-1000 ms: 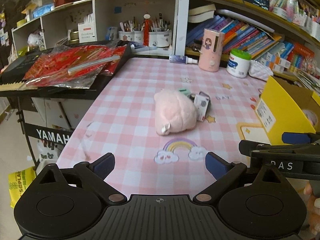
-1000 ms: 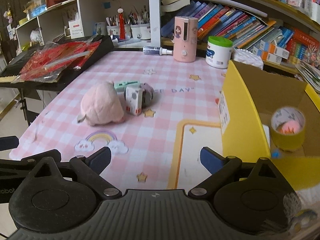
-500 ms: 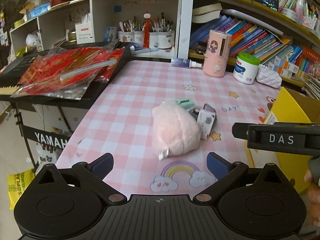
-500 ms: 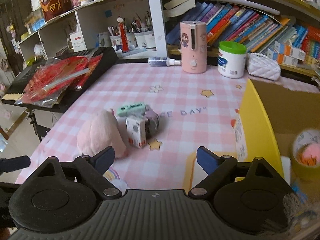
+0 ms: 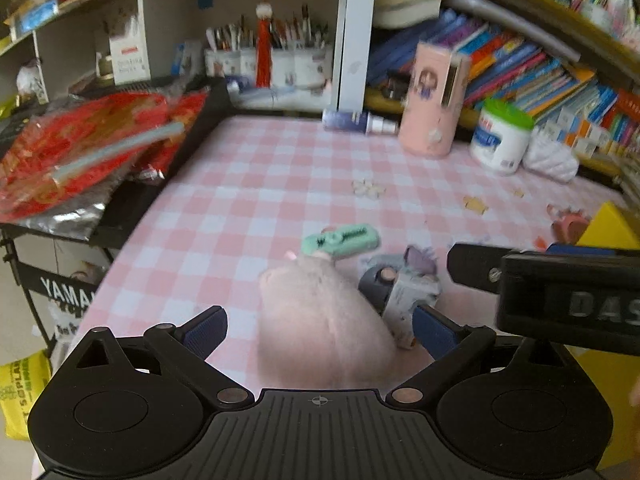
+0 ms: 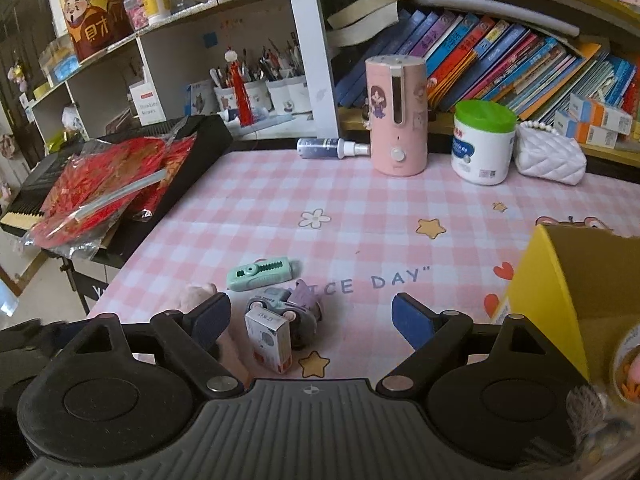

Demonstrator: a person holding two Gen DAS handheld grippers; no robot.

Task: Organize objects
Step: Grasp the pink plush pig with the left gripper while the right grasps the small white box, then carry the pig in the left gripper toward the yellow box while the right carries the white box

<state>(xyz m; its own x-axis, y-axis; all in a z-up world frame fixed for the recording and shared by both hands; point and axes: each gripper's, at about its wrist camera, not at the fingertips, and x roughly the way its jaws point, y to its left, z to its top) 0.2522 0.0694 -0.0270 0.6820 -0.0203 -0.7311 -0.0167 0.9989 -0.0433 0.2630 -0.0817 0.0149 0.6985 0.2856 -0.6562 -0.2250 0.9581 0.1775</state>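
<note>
Low in both frames, a plush, small box and toy car crowd together, yellow box at right. Green eraser lies lengthwise left-to-right. Left gripper and right gripper both gape, empty.

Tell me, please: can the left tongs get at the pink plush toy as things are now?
Probably yes: the left tongs stand open with the pink plush toy between their fingers and nothing on top.

The pink checked tablecloth carries the printed words "NICE DAY", the first letter half hidden. A black bar in the left wrist view shows "DAS". The stand under the keyboard reads "YAMA", cut off. A white card on the shelf perhaps says "Drinking Straws".
</note>
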